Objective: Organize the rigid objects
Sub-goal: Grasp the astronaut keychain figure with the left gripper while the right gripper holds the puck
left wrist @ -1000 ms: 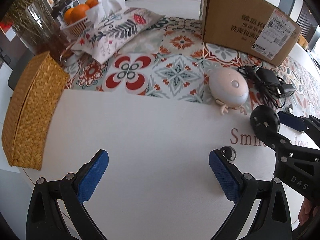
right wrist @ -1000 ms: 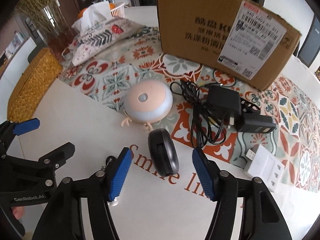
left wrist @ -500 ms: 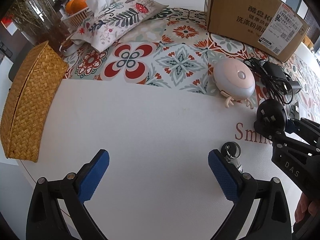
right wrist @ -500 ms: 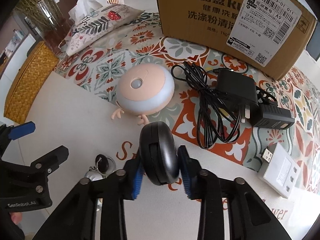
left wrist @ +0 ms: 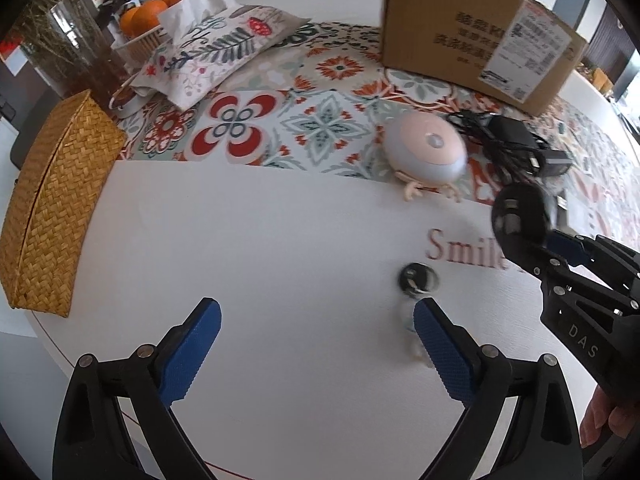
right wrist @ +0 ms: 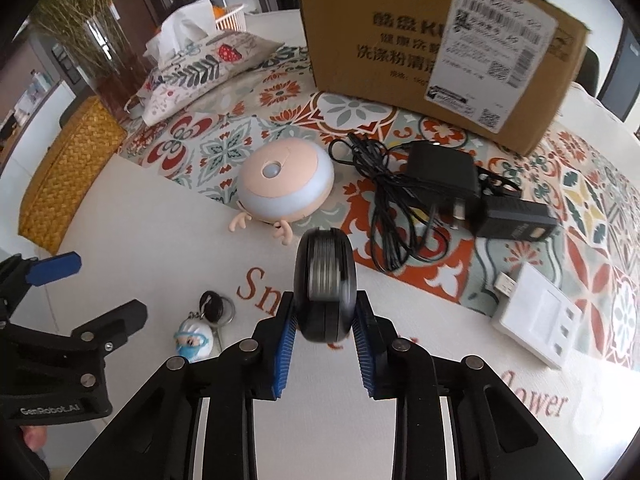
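Observation:
My right gripper (right wrist: 325, 334) is shut on a black round disc-shaped object (right wrist: 325, 280) and holds it on edge above the white table; the same object (left wrist: 520, 220) shows at the right of the left wrist view. My left gripper (left wrist: 316, 344) is open and empty above the table's near edge. A keychain with a black fob and a small masked figure (right wrist: 200, 330) lies between the two grippers; the keychain (left wrist: 416, 280) sits just past my left gripper's right finger. A pink and white round gadget (right wrist: 286, 184) lies behind the disc.
A cardboard box (right wrist: 432, 44) stands at the back. Black chargers with tangled cable (right wrist: 436, 184) and a white adapter (right wrist: 536, 320) lie on the patterned runner at right. A woven basket (left wrist: 52, 200) sits at left, with a tissue pouch (left wrist: 216, 52) and oranges (left wrist: 148, 16) behind it.
My right gripper closed on the black disc and lifted it off the table. My left gripper stayed open and shifted slightly.

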